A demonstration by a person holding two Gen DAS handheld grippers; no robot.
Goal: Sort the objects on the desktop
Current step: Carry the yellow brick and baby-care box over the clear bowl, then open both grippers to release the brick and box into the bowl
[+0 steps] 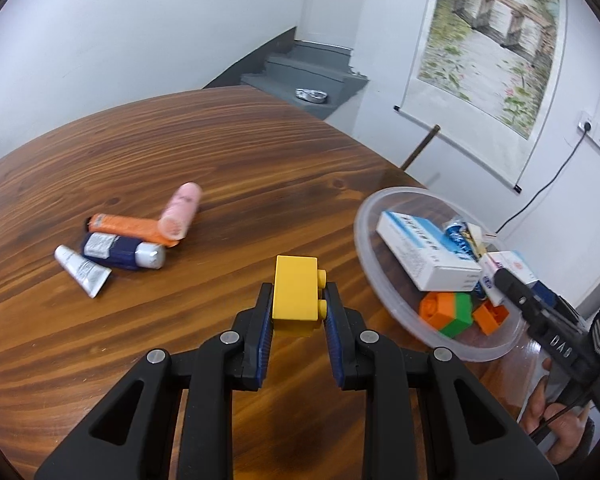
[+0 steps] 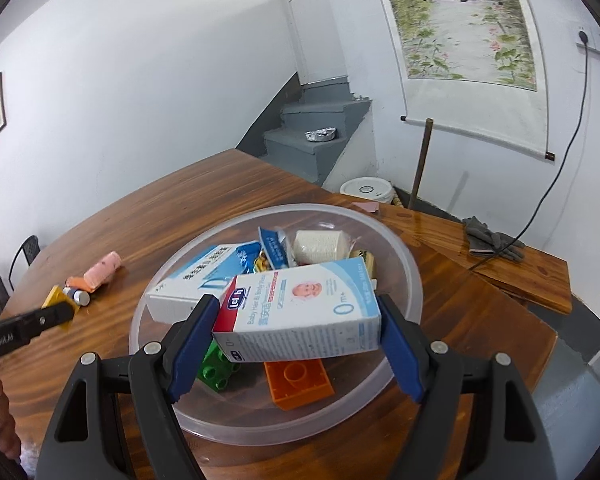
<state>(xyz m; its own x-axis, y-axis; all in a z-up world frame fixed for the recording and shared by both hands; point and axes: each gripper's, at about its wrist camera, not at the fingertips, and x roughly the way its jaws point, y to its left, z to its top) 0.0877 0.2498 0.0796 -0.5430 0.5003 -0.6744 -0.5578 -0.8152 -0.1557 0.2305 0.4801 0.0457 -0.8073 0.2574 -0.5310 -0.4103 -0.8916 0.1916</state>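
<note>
On the left of the wooden worktop (image 1: 228, 168) lie a white tube (image 1: 82, 270), a dark blue bottle (image 1: 120, 252), an orange tube (image 1: 128, 226) and a pink roll (image 1: 180, 210). The left hand-held gripper (image 1: 298, 300) pinches a yellow toy brick (image 1: 296, 292) above the worktop. The right hand-held gripper (image 2: 296, 320) clamps a white and blue baby wash carton (image 2: 300, 312) over the clear plastic bowl (image 2: 400, 248), which holds boxes and orange and green bricks.

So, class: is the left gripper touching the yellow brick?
Touching. In the left wrist view, the left gripper has both blue pads pressed against the sides of the yellow brick, holding it clear of the table.
</note>
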